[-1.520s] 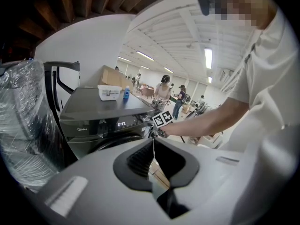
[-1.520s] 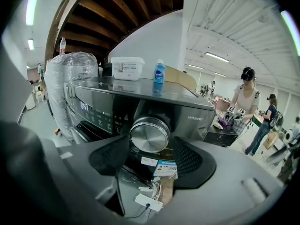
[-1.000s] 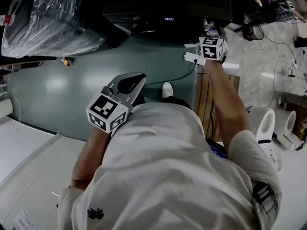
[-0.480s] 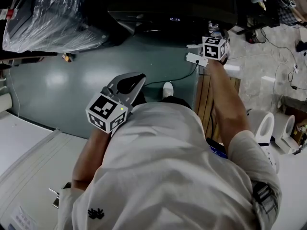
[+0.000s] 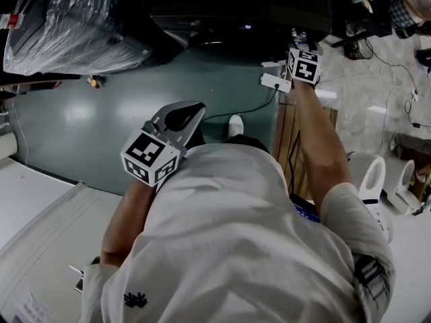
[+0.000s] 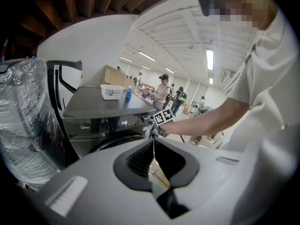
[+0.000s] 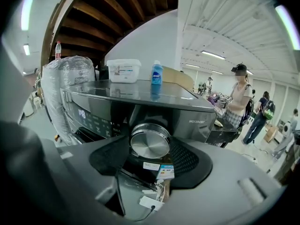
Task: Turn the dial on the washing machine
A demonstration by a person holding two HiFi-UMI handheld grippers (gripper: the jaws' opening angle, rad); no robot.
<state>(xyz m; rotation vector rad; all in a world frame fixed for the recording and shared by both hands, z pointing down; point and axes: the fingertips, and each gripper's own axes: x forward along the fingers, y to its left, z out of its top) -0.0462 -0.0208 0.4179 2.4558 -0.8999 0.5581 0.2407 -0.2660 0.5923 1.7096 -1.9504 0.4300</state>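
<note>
Dial (image 7: 150,143) gripped between right gripper (image 7: 150,146) fingers (image 7: 110,156).

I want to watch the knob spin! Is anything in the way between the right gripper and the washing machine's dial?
Nothing visible is in the way. The dial on the washing machine sits between the fingers of the right gripper, which press on its sides.
</note>
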